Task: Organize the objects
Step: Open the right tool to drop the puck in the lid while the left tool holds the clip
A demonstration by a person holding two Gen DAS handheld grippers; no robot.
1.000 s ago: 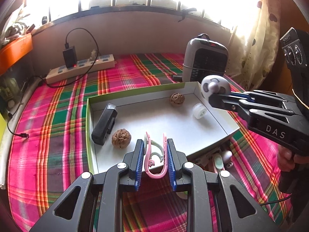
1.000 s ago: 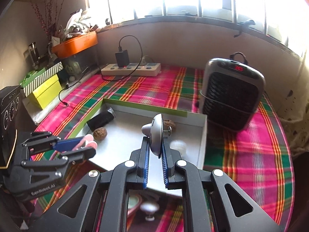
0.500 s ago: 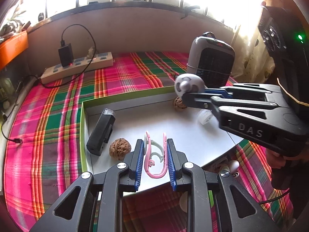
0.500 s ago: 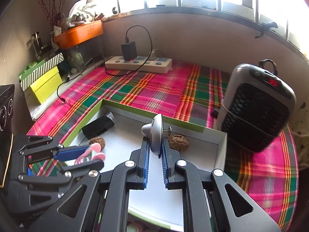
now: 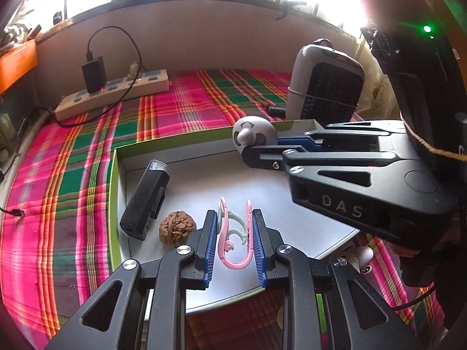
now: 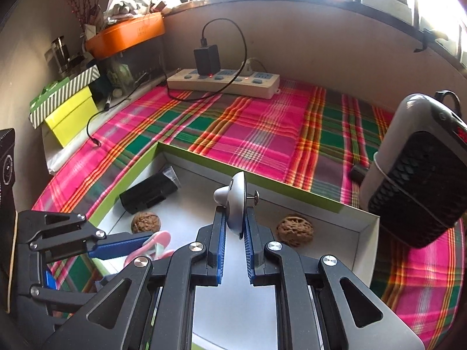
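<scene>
Both my grippers are matte black plastic with triangular cut-outs, silver screws at the joints and ribbed blue pads. The left gripper (image 5: 235,234) fills six o'clock. My right gripper (image 5: 264,148), at three o'clock, reads "DAS" in grey, a green light glowing behind it.

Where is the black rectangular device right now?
In the left wrist view, the black rectangular device lies in the tray's left end, against its green wall, beside a walnut.
</scene>
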